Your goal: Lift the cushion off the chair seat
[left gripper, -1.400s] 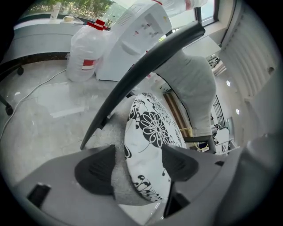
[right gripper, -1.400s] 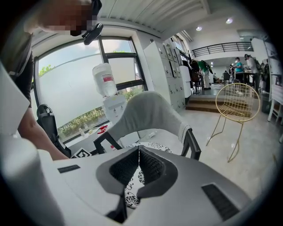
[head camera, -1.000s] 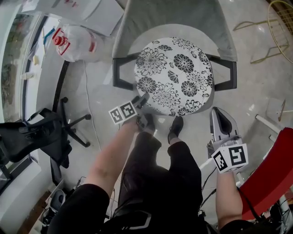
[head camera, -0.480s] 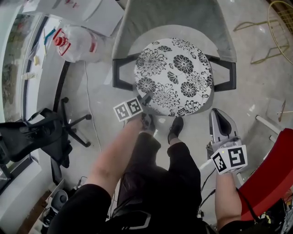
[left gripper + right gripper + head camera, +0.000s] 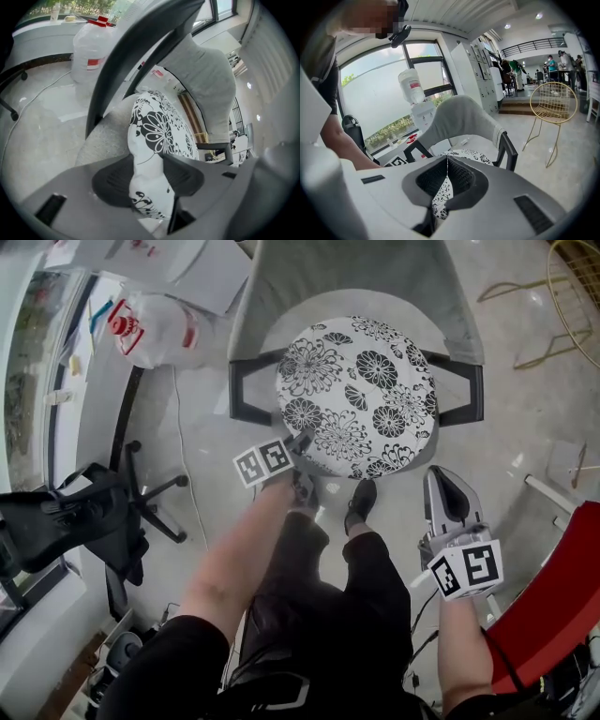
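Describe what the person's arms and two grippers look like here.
Both the left gripper and right gripper are light grey plastic with dark ribbed pads, each carrying a white cube of black square markers. Forearms are bare below short black sleeves. The left jaws have just been closing, the cushion edge between them.

My left tongs have crept a little to the far right, from just short of the cushion onto its near-left rim. Their jaws stood wide a second ago and have just been closing. The rim's patterned cloth now sits pinched between the two pads.
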`<state>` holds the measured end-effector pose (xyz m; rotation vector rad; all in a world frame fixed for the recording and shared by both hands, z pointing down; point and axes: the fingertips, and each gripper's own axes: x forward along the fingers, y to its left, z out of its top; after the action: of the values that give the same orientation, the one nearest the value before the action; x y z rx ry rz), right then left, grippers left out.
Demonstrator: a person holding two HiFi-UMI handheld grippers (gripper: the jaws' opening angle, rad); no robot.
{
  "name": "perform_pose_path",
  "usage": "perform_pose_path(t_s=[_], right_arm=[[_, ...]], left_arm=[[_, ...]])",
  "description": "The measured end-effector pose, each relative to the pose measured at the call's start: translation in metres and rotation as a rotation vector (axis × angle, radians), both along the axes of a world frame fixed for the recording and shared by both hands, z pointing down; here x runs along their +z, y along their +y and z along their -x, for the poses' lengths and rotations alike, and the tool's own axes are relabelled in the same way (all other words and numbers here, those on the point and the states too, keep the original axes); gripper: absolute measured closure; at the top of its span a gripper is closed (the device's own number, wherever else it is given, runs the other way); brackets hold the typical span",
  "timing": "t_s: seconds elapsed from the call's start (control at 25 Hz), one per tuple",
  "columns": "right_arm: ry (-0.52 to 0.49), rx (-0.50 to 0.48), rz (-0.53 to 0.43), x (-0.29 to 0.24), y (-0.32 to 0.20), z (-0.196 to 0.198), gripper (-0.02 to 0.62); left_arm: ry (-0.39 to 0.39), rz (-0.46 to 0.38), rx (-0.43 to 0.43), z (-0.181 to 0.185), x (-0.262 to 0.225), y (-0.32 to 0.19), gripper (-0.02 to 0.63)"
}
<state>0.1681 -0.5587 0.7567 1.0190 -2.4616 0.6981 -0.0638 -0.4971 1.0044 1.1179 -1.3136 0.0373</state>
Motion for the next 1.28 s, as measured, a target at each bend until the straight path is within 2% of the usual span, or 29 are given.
perform_pose_path(t_s=[0.16, 0.36, 0.64, 1.08, 1.28], right_arm=[[-0.003, -0.003, -0.007, -0.003, 0.002, 0.002, 0.588], [0.001, -0.002, -0.010, -0.007, 0.003, -0.003, 0.588], [-0.025, 0.002, -0.026, -0.021, 0.005, -0.003, 0.588], [-0.067, -0.003, -0.083, -0.060, -0.010, -0.004, 0.588], [-0.097, -0.016, -0.111, -0.085, -0.008, -0.002, 0.588]], left_arm=[[0.001, -0.026, -0.004, -0.011, -0.007, -0.008, 0.508], [0.030, -0.092, -0.003, -0.021, -0.025, -0.013, 0.556], [0.021, -0.187, 0.015, -0.027, -0.063, -0.021, 0.569], [-0.083, -0.299, 0.096, -0.034, -0.129, -0.037, 0.574], [-0.131, -0.396, 0.145, -0.041, -0.181, -0.041, 0.575]])
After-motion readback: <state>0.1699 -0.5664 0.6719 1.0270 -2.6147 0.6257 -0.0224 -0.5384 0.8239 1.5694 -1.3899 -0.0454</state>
